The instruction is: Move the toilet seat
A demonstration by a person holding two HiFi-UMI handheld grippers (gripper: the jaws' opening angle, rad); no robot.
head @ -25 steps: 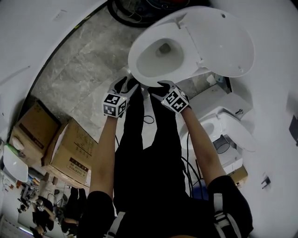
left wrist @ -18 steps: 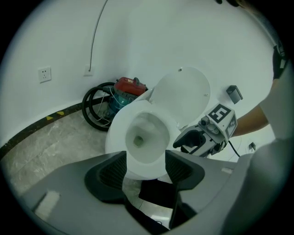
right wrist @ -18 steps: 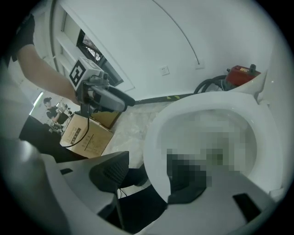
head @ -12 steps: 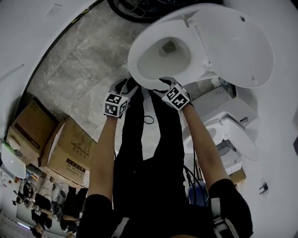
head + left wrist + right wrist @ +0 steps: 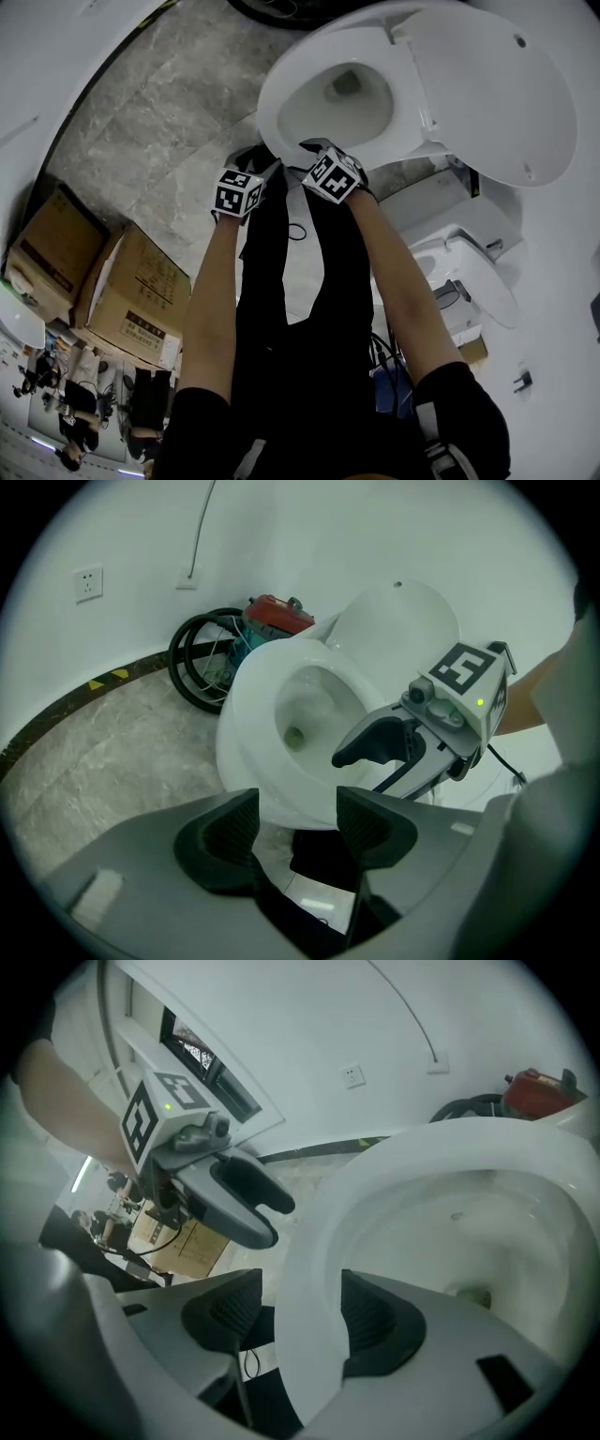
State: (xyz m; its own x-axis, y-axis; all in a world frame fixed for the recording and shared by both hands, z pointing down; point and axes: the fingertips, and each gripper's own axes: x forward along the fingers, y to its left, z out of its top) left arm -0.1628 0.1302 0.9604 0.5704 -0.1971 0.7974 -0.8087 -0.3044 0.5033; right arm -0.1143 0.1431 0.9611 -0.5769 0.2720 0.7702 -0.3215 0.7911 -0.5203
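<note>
A white toilet stands ahead with its seat ring (image 5: 279, 105) lying on the bowl and its lid (image 5: 497, 94) raised behind. My right gripper (image 5: 314, 146) is at the front of the ring. In the right gripper view the ring's front edge (image 5: 314, 1241) runs between its jaws (image 5: 295, 1316); they are open, with a gap at the left pad. My left gripper (image 5: 255, 161) hovers just left of it, open and empty (image 5: 295, 822), a little short of the bowl's front (image 5: 248, 752). Each gripper shows in the other's view: the right gripper (image 5: 375, 747), the left gripper (image 5: 253, 1206).
Cardboard boxes (image 5: 131, 291) stand on the floor to my left. A second toilet (image 5: 469, 272) stands to my right. A coiled black hose (image 5: 199, 658) and a red device (image 5: 277, 611) lie against the wall behind the toilet. Stone floor (image 5: 159, 122) stretches left of the bowl.
Both grippers have sunk toward the toilet's front rim. The right one has shifted left and now straddles the ring's front edge. The toilet looms larger in the head view.
</note>
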